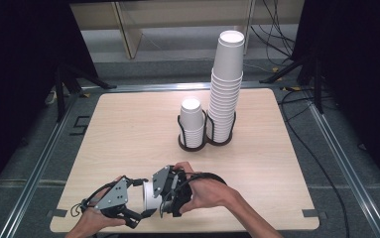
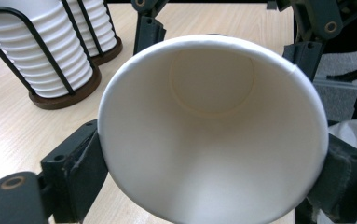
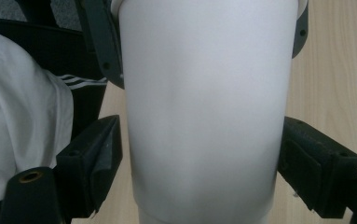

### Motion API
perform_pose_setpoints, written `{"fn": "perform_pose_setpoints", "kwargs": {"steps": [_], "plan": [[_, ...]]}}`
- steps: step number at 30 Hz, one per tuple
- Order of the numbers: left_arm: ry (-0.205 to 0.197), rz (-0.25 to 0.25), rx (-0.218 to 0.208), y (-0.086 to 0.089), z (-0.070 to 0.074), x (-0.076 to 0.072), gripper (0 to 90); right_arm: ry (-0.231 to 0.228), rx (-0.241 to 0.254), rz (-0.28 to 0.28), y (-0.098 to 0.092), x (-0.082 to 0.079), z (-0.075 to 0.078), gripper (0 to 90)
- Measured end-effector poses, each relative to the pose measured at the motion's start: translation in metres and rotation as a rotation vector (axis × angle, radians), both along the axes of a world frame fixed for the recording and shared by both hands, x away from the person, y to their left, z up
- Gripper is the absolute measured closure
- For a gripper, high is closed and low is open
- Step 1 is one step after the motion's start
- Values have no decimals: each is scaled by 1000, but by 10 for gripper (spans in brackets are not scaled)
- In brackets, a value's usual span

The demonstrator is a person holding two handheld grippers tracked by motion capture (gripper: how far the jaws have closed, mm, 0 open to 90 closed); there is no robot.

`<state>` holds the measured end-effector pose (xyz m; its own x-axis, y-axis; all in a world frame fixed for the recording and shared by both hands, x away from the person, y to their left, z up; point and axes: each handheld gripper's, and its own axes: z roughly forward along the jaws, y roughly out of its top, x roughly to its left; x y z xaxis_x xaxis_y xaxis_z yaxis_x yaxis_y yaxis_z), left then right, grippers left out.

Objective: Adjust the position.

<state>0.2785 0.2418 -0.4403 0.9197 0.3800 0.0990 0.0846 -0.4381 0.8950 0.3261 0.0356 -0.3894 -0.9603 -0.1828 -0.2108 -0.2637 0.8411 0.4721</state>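
Your left gripper [image 1: 145, 214] is partly closed and clamps the white paper cup [image 1: 151, 195] at its rim: in the left gripper view both jaws press against the outside of the cup [image 2: 213, 130] just below the lip, and you look straight into its open mouth down to the round bottom. Your right gripper [image 1: 163, 198] sits around the same cup from the other side. In the right gripper view the cup's smooth wall [image 3: 204, 107] stands between the two jaws, which lie close against it on either side, though whether the pads press or merely flank the wall cannot be told for certain. The cup lies on its side above the near edge of the table [image 1: 128, 129], well in front of the cup holder [image 1: 205, 141], with your two hands meeting around it. There is one loose cup, the one between your grippers. The holder is a single dark wire rack with two rings on round bases. Its left ring carries a short stack of cups [image 1: 192, 124], and its right ring carries a tall stack of cups [image 1: 225, 89] that rises well above the short one, so there are two stacks in all. The cups within each stack sit too tightly nested to count.
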Motion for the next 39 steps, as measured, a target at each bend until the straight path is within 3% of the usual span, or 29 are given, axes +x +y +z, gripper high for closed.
{"fn": "perform_pose_setpoints", "kwargs": {"steps": [1,2,3,7,8,9,12,13,16,20,23,25,28,30,32,33,35,37,38,39], "plan": [[2,-1,-7,-1,-1,0,116,4,-4,-4,1,-1,-1,182],[6,-2,-5,-1,0,0,116,47,-31,-66,0,-6,-2,174],[8,-6,1,-1,0,-1,116,5,-13,10,3,-2,-3,171],[6,-6,-7,-3,-1,-2,115,2,-30,13,7,-2,-7,181],[6,-7,-2,-2,-1,-2,115,24,-31,1,8,-3,-9,183],[5,-8,0,-2,-1,-2,115,5,-25,26,9,-1,-9,189],[6,-11,4,-2,-1,-1,114,2,-25,20,9,-1,-9,213],[8,-14,9,-2,-1,-1,114,18,-31,11,9,0,-11,215],[1,-22,14,-2,-1,-1,114,-5,-20,49,10,1,-11,215],[7,-26,1,-2,-1,-2,114,31,-26,26,9,0,-12,217],[5,-28,-14,-1,-1,-2,113,19,-13,41,8,0,-12,220],[2,-36,-38,-1,-1,0,104,13,-3,50,8,1,-12,218],[14,-19,-87,2,-1,0,88,44,13,28,5,2,-11,216],[14,-21,-126,5,-2,3,88,25,41,44,4,5,-11,217],[15,-13,-140,6,-1,3,88,41,60,32,2,5,-10,218],[19,-13,-170,5,-2,3,88,49,66,22,1,6,-11,219],[20,-2,-166,7,0,2,89,67,78,11,-2,6,-10,220],[7,-3,-201,6,0,3,90,59,99,16,-4,9,-11,221],[4,3,-193,8,1,2,92,67,108,7,-6,8,-11,221],[-2,5,-238,7,1,2,92,71,114,2,-8,9,-11,221]]}}
